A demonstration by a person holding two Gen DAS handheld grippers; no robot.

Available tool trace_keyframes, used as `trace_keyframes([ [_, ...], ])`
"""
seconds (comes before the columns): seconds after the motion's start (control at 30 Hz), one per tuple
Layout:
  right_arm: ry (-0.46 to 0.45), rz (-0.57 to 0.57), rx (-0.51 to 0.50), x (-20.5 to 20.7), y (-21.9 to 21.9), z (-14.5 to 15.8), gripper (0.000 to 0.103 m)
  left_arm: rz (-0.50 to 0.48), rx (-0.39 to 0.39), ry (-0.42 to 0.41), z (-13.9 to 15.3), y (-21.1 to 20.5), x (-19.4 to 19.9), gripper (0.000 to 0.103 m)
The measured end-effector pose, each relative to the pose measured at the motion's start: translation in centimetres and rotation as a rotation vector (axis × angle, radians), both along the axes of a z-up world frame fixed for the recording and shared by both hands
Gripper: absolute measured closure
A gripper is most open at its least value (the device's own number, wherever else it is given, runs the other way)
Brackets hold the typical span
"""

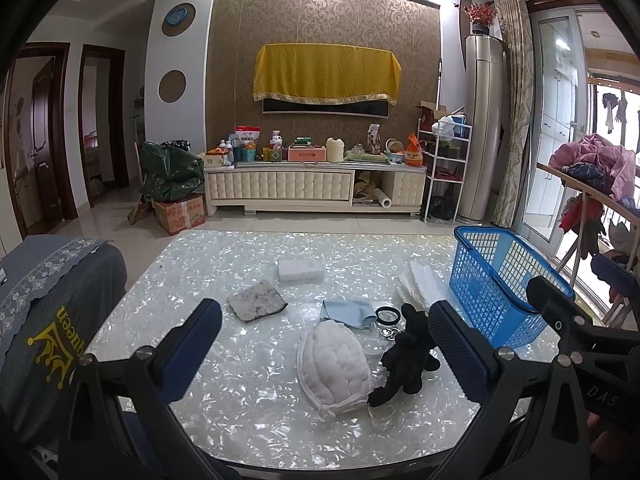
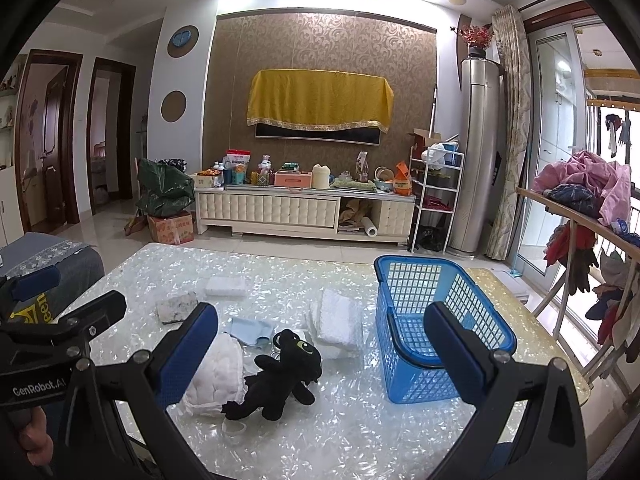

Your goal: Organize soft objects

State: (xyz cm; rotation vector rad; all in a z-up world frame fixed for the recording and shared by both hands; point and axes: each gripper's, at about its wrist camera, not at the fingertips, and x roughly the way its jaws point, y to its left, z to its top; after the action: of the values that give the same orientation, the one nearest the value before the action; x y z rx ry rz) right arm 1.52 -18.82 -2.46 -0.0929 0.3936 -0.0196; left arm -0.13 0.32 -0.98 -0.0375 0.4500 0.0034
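Observation:
A white quilted pad [image 1: 334, 364] [image 2: 218, 372] lies near the table's front, with a black plush dragon [image 1: 408, 354] [image 2: 282, 372] beside it on the right. Behind them lie a light blue cloth [image 1: 348, 314] [image 2: 250, 330], a folded white towel [image 1: 422, 284] [image 2: 338, 320], a grey speckled sponge [image 1: 256, 300] [image 2: 176, 308] and a white sponge block [image 1: 300, 270] [image 2: 226, 286]. A blue plastic basket [image 1: 496, 276] [image 2: 424, 320] stands on the right, empty. My left gripper [image 1: 324, 340] is open above the pad. My right gripper [image 2: 320, 340] is open above the plush and basket.
The pearly white table [image 1: 240, 400] [image 2: 360, 420] holds a small ring and clear items [image 1: 387, 316] near the plush. A grey covered chair [image 1: 52, 312] stands left. A drying rack with clothes [image 2: 580, 216] is on the right; a TV cabinet [image 1: 316, 188] stands behind.

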Motion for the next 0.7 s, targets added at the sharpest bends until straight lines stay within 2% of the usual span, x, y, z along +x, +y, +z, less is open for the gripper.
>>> trace_keyframes([
  [0.7,0.0,0.001,-0.005,-0.12,0.19,0.13,0.0,-0.002,0.005,-0.006,0.13,0.05,-0.04,0.0],
])
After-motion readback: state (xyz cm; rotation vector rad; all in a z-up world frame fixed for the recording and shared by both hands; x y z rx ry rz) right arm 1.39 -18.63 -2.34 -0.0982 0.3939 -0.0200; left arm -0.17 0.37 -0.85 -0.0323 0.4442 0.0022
